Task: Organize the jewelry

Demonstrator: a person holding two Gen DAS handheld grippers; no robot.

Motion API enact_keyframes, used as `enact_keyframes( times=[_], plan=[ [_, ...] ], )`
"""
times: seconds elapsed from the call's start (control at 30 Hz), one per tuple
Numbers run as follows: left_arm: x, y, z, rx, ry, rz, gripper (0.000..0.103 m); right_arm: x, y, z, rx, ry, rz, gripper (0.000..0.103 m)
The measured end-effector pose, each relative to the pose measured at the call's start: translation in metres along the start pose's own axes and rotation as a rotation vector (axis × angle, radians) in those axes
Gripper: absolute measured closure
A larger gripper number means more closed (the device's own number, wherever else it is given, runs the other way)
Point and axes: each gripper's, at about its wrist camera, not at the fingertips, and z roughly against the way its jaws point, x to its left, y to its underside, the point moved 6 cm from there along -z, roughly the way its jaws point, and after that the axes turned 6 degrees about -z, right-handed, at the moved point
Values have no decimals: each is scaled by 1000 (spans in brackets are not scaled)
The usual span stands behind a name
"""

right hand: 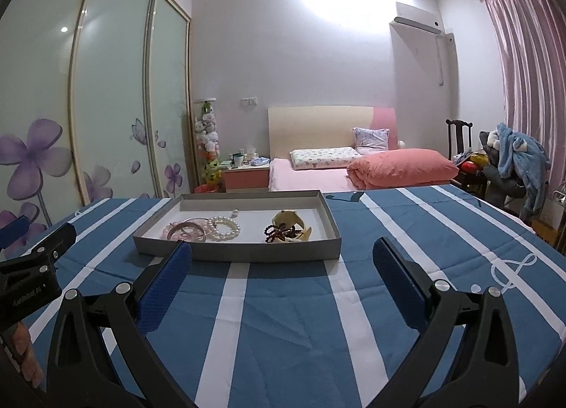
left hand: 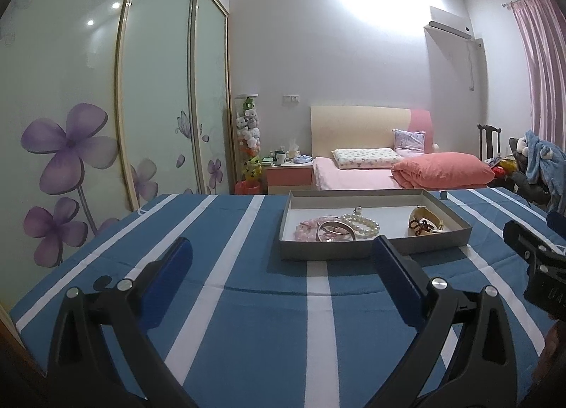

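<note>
**Jewelry waiting in tray, both grippers empty**

Shallow grey cardboard tray (right hand: 329,220) lying far-centre on blue-and-white striped cloth (right hand: 283,319). Left gripper (left hand: 281,259) and right gripper (right hand: 282,259) hovering near, jaws wide apart. White pearl bracelet (right hand: 223,228): light, slippery, probably best pinched across its strand.

One shallow grey cardboard tray (right hand: 332,231) on one blue-and-white striped cloth (right hand: 283,319). Inside: one white pearl bracelet (right hand: 224,227), one pink bead bracelet (left hand: 306,227), two silver metal bangles (left hand: 334,231), one dark red bead string (right hand: 281,233), one cream-yellow cuff (right hand: 288,218).
</note>
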Motion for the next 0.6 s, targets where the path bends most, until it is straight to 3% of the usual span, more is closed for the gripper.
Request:
enact_keyframes(
  times=[0.6],
  plan=[
    [1,0,-2,15,2,14,4,2,3,-1,15,-14,-4,2]
  ],
)
